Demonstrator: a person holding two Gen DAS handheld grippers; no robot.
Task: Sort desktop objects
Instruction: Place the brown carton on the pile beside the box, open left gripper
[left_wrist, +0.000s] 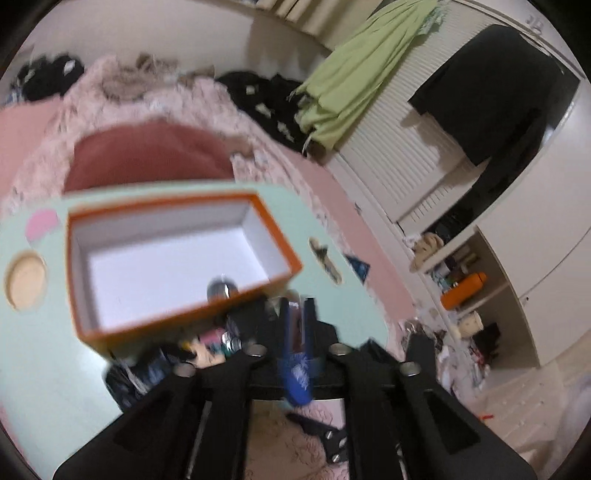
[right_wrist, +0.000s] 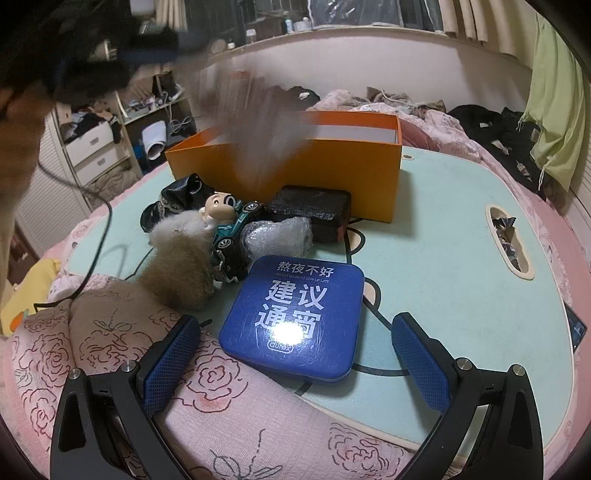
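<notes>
One small silver thing lies in the orange box (right_wrist: 295, 162) while the left tool (left_wrist: 295, 325), nearly pressed together, hovers; next, the spread right tool (right_wrist: 295, 354) should pinch the blue tin (right_wrist: 295, 314).

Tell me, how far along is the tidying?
Barely begun: one silvery item lies in the orange box. Nothing visibly gripped; the right gripper hangs open by the blue tin. Tin, toy car, figurine, fluffy ball, black block and wrapped bundle remain outside.

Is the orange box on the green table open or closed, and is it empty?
Open: the orange box has no lid, so its white inside shows. It is nearly empty; only one small silvery thing, too blurred to name, lies near its rim.
</notes>
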